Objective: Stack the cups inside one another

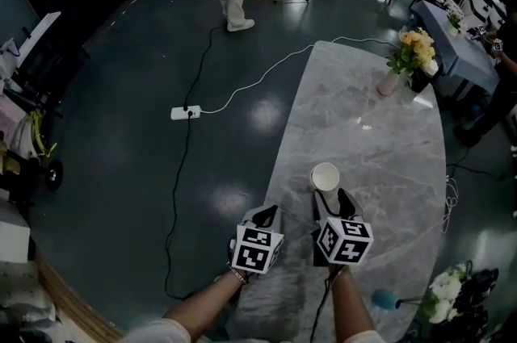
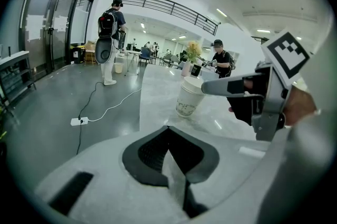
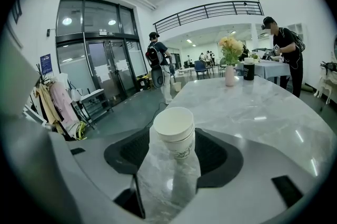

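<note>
Two grippers sit low over the near end of the marble table (image 1: 380,140), both hand-held, marker cubes facing up. Far left, on the dark floor: white power strip (image 1: 186,113), with a white cable (image 1: 250,83) running from it up to the table's far edge. Left gripper (image 1: 265,214) is at the table's left edge, apart from the cups. Its own view shows the black pads meeting at the tips with only a thin wedge of tabletop below them, so the jaws are together with nothing in them. Next over, the cup stack (image 1: 325,177) stands upright on the table, just ahead of the two grippers. It's white paper cups with some print on the side, and the right gripper view shows a second rim just under the top one, so they're nested. Right gripper (image 1: 333,204) is just right of the left one and lined up straight behind the stack. Its jaws are spread wide, with the stack centred in the gap, at or just past the fingertips, and I see no contact on either pad. From the left gripper view one right finger reaches to rim height at the stack; can't tell if it touches. Far right, at the table's far end: a vase of yellow flowers (image 1: 412,51), well away from the cups. Another person stands at a table beyond it.
</note>
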`<action>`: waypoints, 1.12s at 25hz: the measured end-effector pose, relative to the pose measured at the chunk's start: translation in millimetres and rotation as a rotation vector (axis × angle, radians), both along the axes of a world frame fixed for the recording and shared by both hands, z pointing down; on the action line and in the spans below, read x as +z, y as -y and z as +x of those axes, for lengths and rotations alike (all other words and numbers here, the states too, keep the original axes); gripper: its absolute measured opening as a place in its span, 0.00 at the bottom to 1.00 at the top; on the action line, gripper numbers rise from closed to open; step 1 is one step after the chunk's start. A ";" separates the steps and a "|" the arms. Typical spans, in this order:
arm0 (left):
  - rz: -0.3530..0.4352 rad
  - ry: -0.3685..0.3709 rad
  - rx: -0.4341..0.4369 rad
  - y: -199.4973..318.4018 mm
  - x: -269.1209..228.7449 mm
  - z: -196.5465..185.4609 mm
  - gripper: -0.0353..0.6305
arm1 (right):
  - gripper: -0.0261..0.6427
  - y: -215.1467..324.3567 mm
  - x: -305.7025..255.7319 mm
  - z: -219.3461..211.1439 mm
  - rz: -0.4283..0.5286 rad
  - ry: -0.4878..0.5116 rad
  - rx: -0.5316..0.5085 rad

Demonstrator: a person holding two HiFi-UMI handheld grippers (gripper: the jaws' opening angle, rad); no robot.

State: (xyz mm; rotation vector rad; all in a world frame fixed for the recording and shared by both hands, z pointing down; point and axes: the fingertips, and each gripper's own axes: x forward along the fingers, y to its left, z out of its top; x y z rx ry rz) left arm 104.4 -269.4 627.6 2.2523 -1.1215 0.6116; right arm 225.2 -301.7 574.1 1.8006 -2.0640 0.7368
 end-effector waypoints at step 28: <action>0.061 -0.038 0.064 -63.0 -62.3 -14.2 0.05 | 0.13 -90.9 -43.6 -9.4 0.046 0.059 0.103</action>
